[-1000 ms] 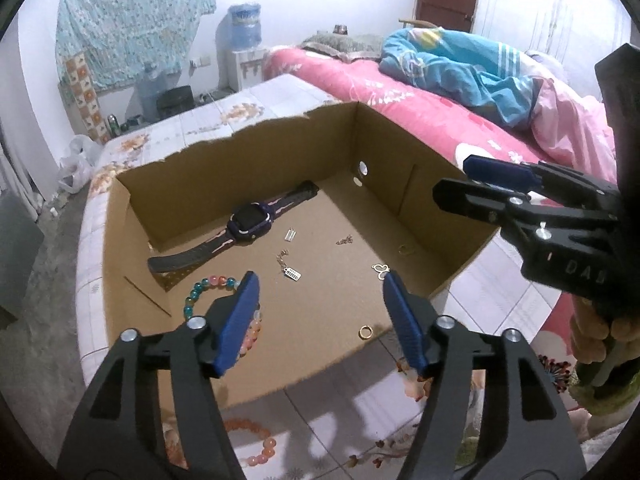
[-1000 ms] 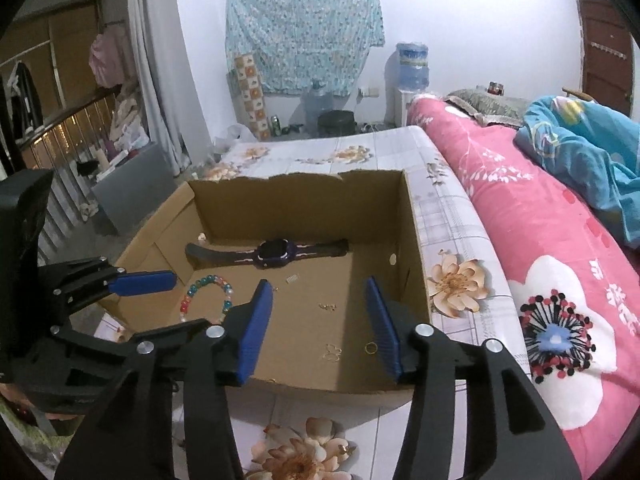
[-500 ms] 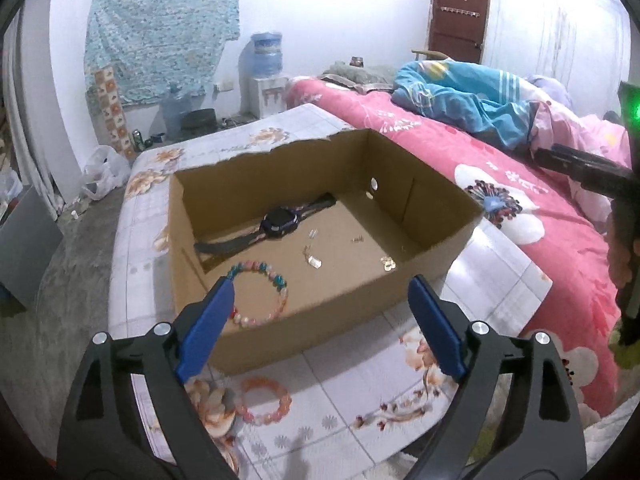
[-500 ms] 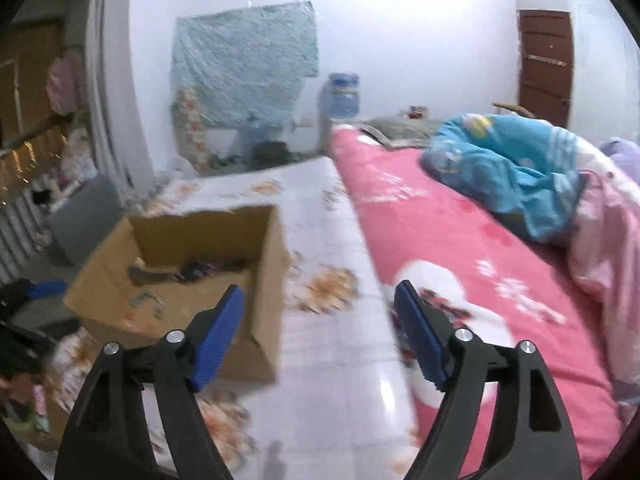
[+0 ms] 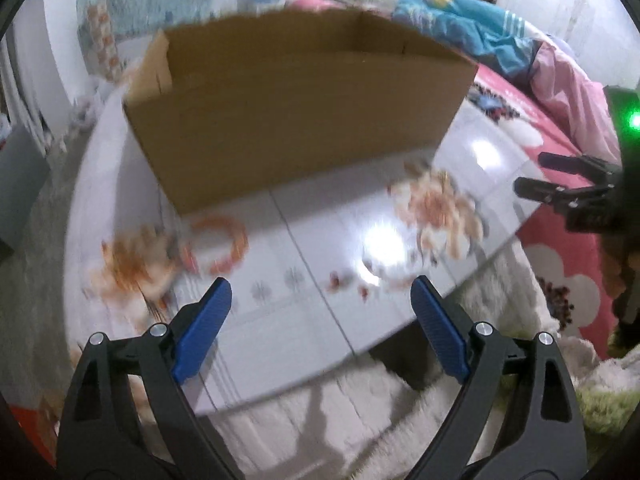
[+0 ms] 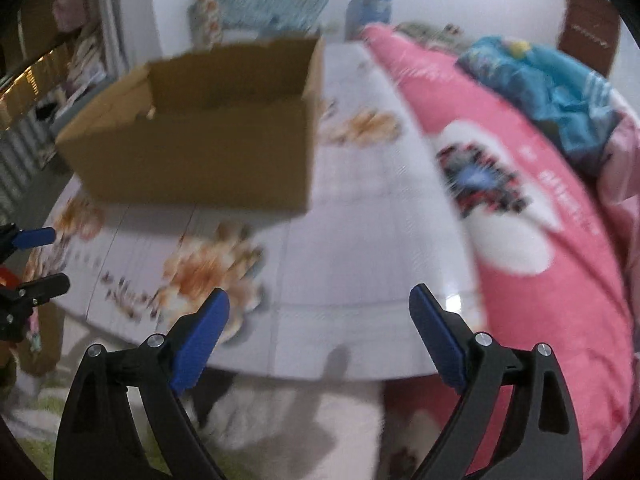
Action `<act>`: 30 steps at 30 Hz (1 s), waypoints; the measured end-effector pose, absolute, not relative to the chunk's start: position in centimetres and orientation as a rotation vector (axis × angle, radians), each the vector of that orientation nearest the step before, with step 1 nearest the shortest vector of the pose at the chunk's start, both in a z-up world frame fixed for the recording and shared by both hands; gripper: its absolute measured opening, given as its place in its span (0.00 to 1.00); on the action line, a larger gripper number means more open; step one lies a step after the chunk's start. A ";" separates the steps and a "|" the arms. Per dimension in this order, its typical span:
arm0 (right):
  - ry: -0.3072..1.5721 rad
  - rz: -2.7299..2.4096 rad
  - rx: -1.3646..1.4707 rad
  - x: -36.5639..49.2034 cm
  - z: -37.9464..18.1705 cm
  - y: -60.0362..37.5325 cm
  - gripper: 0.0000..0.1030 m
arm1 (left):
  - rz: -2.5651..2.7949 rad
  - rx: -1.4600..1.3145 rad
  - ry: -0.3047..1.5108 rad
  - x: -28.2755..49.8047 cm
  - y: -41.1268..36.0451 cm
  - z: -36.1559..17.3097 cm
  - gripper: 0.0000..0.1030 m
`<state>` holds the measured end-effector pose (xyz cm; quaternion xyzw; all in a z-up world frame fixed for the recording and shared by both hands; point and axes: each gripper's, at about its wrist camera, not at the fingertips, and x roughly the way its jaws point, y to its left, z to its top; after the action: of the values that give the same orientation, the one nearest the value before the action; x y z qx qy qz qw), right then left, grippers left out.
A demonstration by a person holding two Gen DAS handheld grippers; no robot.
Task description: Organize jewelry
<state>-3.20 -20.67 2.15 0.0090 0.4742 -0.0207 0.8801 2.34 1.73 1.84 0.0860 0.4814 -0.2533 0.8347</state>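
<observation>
A brown cardboard box [image 5: 296,120] stands on the white flower-print table [image 5: 320,248]; I see only its outer wall, so the jewelry inside is hidden. A pink bead bracelet [image 5: 216,244] lies on the table in front of the box's left corner. My left gripper [image 5: 320,320] is open and empty, low over the table's near edge. My right gripper [image 6: 320,328] is open and empty, also near the table's front edge; the box [image 6: 200,136] shows up and to its left. Both views are blurred.
A bed with a pink flowered cover [image 6: 520,200] and a blue blanket [image 5: 460,28] runs along the right side of the table. The right gripper [image 5: 568,188] shows at the right edge of the left wrist view. A pale fluffy rug [image 5: 360,420] lies below the table.
Both grippers have pulled back and dropped low, from above the box to the table's front edge. The box's inside is no longer visible. Both stay open.
</observation>
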 end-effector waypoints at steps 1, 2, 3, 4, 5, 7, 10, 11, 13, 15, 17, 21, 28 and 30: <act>1.000 -0.029 0.018 -3.0 1.6 -20.2 0.86 | -0.529 0.178 1.028 2.2 1.8 1.5 0.85; 1.008 -0.018 0.017 -2.9 1.3 -19.7 0.86 | -0.517 0.176 1.038 2.1 1.7 1.2 0.85; 1.015 -0.011 0.015 -2.8 1.0 -19.3 0.86 | -0.506 0.177 1.042 2.1 1.6 1.0 0.85; 1.022 -0.008 0.015 -2.6 0.7 -19.0 0.86 | -0.497 0.175 1.041 2.1 1.6 0.8 0.85; 1.030 -0.006 0.013 -2.3 0.4 -18.8 0.86 | -0.490 0.171 1.041 2.1 1.3 0.8 0.85; 1.042 -0.014 0.002 -1.9 -0.1 -18.5 0.86 | -0.450 0.171 1.053 2.4 1.0 0.4 0.85; 1.051 -0.029 0.008 -1.6 -0.4 -18.3 0.86 | -0.395 0.186 1.079 3.3 0.4 -0.3 0.85; 1.057 -0.034 0.014 -1.4 -0.6 -18.3 0.86 | -0.376 0.194 1.088 3.5 0.1 -0.5 0.85; 1.064 -0.039 0.019 -1.0 -0.9 -18.3 0.86 | -0.338 0.219 1.112 3.9 -0.5 -1.2 0.85; 1.074 -0.050 0.021 -0.7 -1.1 -18.4 0.86 | -0.319 0.220 1.140 4.2 -0.7 -1.7 0.85; 1.085 -0.058 0.020 -0.5 -1.4 -18.4 0.86 | -0.308 0.209 1.136 4.3 -0.8 -1.7 0.86; 1.091 -0.077 -0.005 -0.4 -1.8 -18.1 0.91 | -0.291 0.201 1.139 4.3 -0.8 -1.7 0.88; 1.089 -0.090 -0.005 -0.4 -1.9 -18.0 0.93 | -0.271 0.191 1.141 4.3 -0.8 -1.9 0.91; 1.087 -0.092 0.000 -0.5 -1.9 -17.9 0.93 | -0.268 0.189 1.141 4.3 -0.8 -1.9 0.91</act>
<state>-0.49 -17.93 -1.93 0.0001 0.5171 -0.0436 0.8548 4.29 -0.80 -1.86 0.0888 0.5374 -0.1264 0.8291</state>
